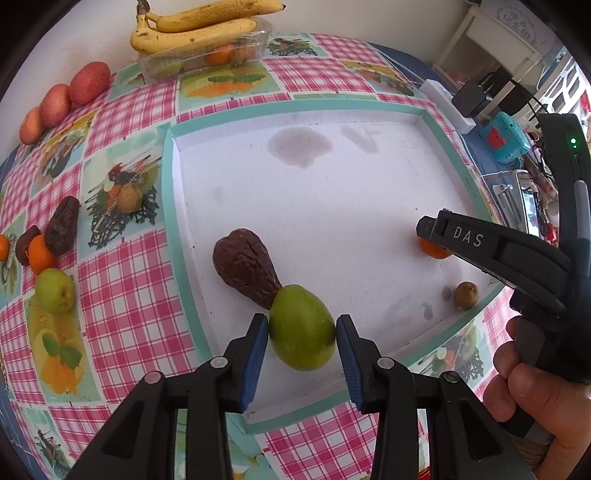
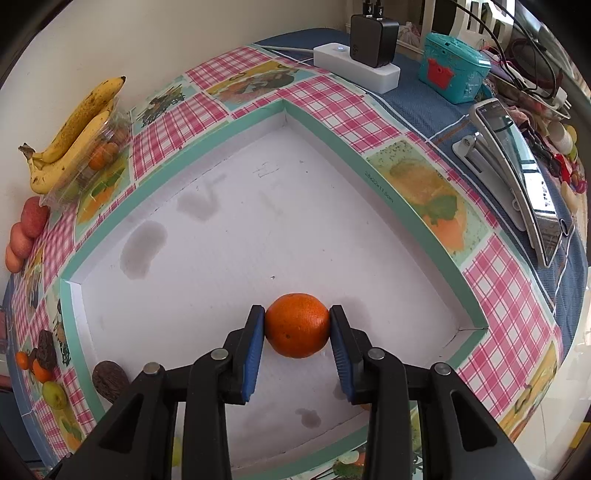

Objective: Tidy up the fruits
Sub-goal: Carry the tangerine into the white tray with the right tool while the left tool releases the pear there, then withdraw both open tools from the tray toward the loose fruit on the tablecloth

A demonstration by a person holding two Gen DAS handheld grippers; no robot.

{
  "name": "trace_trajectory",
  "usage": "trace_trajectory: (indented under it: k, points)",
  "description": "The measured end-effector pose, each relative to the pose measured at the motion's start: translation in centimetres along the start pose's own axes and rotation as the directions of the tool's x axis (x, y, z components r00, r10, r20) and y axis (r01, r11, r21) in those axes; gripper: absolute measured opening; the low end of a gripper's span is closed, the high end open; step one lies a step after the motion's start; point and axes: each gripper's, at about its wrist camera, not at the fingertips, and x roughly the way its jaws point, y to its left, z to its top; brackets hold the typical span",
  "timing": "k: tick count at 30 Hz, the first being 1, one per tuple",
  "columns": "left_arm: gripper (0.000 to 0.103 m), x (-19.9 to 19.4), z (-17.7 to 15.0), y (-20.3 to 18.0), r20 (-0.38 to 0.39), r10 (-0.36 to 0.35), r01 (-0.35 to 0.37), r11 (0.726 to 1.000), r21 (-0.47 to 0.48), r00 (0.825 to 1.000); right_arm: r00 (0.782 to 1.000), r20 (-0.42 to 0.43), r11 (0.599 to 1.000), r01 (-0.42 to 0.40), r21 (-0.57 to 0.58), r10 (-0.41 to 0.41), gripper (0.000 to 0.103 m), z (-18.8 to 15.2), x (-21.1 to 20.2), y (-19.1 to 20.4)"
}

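Black charger (image 2: pixel 373 35) on white power strip (image 2: pixel 356 68)

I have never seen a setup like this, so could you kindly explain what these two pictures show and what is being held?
No robot here: a person holds a two-finger tool in each hand, each carrying a forward-looking fisheye camera. The left tool grips a green fruit over the white tray, against a brown avocado. The right tool grips an orange in the same tray; the left picture shows that tool and the hand holding it. Bananas, red fruits and others lie on the checked tablecloth.
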Motion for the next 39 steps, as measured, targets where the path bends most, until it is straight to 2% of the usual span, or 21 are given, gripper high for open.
trace_trajectory:
  k: [12,16,24,28,32,39]
  points:
    - [0.042,0.2,0.0,0.0,-0.008,-0.001,0.001,1.0,0.005,1.0,1.0,-0.008,1.0,-0.003,0.013,0.003,0.038,0.1,0.1,-0.3]
    - [0.044,-0.2,0.0,0.0,-0.002,-0.018,0.018,1.0,0.006,1.0,1.0,-0.003,1.0,0.009,0.012,-0.009,0.05,0.2,-0.1,-0.3]
    - [0.047,-1.6,0.1,0.6,0.039,-0.018,0.018,1.0,-0.004,0.999,1.0,0.01,1.0,0.014,-0.001,-0.014,0.055,0.2,-0.6,0.2]
    - [0.052,-2.7,0.5,2.6,0.072,0.012,-0.008,0.998,-0.055,0.997,1.0,0.014,0.999,0.015,-0.034,-0.014,0.055,0.2,-0.8,1.0]
    - [0.053,-3.8,0.9,5.5,0.104,0.059,-0.045,0.991,-0.127,0.993,0.999,0.028,0.998,0.019,-0.066,-0.017,0.055,0.1,-1.4,1.9]
    - [0.056,-5.1,0.8,11.3,0.124,0.137,-0.095,0.95,-0.298,0.983,0.998,0.062,0.993,0.005,-0.116,0.003,0.055,-0.1,-2.8,3.4]
